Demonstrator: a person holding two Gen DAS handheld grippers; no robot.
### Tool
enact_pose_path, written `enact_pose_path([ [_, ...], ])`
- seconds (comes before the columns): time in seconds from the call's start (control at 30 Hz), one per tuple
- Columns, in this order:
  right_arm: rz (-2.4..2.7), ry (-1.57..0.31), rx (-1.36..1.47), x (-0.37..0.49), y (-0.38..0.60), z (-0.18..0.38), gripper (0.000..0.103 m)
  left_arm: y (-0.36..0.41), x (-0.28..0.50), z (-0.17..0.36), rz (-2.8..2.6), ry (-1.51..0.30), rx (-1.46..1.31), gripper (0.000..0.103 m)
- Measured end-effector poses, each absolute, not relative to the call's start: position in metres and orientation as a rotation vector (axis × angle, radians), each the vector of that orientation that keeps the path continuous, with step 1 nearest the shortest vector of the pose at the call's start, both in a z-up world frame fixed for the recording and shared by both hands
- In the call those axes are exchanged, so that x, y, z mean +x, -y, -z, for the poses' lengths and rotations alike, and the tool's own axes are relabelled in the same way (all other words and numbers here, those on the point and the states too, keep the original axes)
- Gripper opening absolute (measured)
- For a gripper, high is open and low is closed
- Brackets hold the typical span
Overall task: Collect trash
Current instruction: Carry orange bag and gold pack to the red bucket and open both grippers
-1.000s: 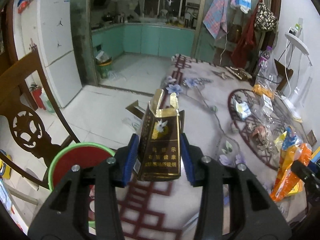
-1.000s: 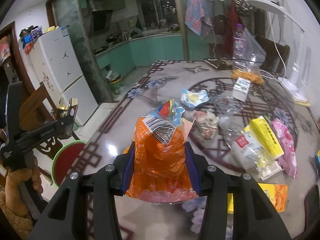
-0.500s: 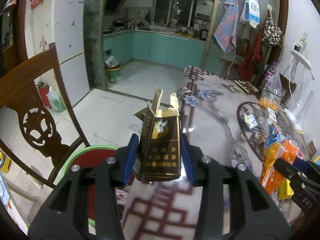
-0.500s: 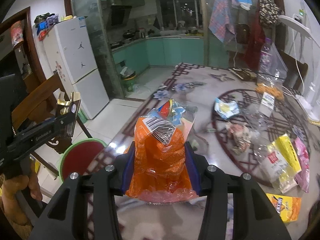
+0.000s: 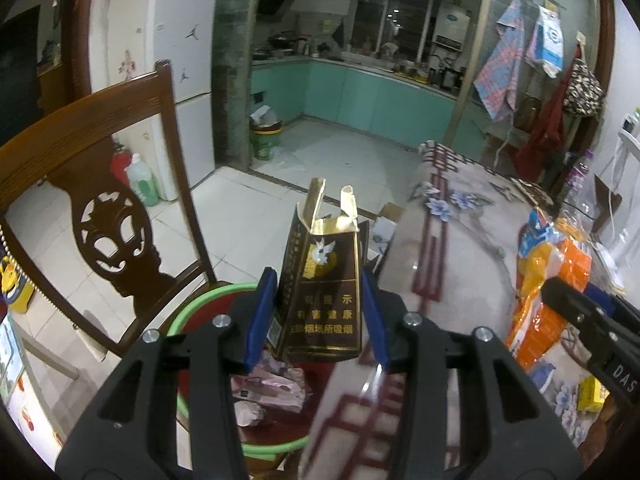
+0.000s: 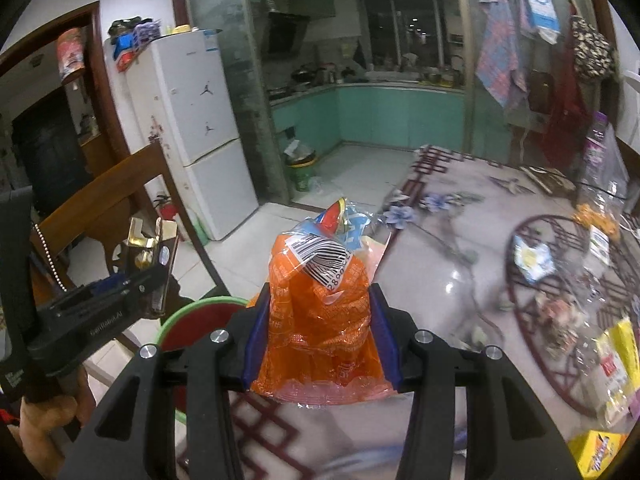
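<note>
My left gripper (image 5: 318,316) is shut on an opened dark brown and gold cigarette pack (image 5: 324,280), held upright over the green-rimmed red trash bin (image 5: 188,312) beside the table edge. The bin holds crumpled pink wrappers (image 5: 268,390). My right gripper (image 6: 320,340) is shut on a crumpled orange snack bag (image 6: 320,312) with a barcode, above the table's left edge. In the right wrist view the left gripper (image 6: 136,284) with the pack (image 6: 146,256) is at the left, over the bin (image 6: 192,320). The orange bag (image 5: 548,296) also shows at the right of the left wrist view.
A carved wooden chair (image 5: 100,200) stands left of the bin. The patterned table (image 6: 460,264) carries more wrappers and packets (image 6: 616,356) at the right. A white fridge (image 6: 192,128) and a second green bin (image 6: 300,170) stand farther back by the kitchen.
Both grippers have moved left from over the table toward its edge. The left gripper with the pack now hangs over the trash bin, whose contents have come into view.
</note>
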State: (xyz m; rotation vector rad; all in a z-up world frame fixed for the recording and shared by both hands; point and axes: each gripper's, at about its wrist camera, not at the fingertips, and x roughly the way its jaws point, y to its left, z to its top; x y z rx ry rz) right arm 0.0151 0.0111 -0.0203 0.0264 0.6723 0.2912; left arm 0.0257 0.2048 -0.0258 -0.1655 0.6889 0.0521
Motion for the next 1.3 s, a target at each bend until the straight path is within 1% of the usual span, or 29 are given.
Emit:
enact_pose_path([
  [0.37, -0.360, -0.725, 0.033, 0.036, -0.047, 0.041, 0.045, -0.243, 0.026, 0.039, -0.135, -0.720, -0.217, 0.041],
  [0.63, -0.395, -0.775, 0.044, 0.047, -0.066, 0.056, 0.045, -0.251, 0.025, 0.041, -0.160, -0.719, -0.234, 0.041],
  [0.93, -0.422, -0.842, 0.080, 0.067, -0.079, 0.074, 0.045, -0.261, 0.029, 0.053, -0.178, -0.771, -0.277, 0.041],
  [1.3, -0.416, -0.881, 0.092, 0.075, -0.081, 0.095, 0.046, -0.264, 0.040, 0.074, -0.177, -0.863, -0.321, 0.041],
])
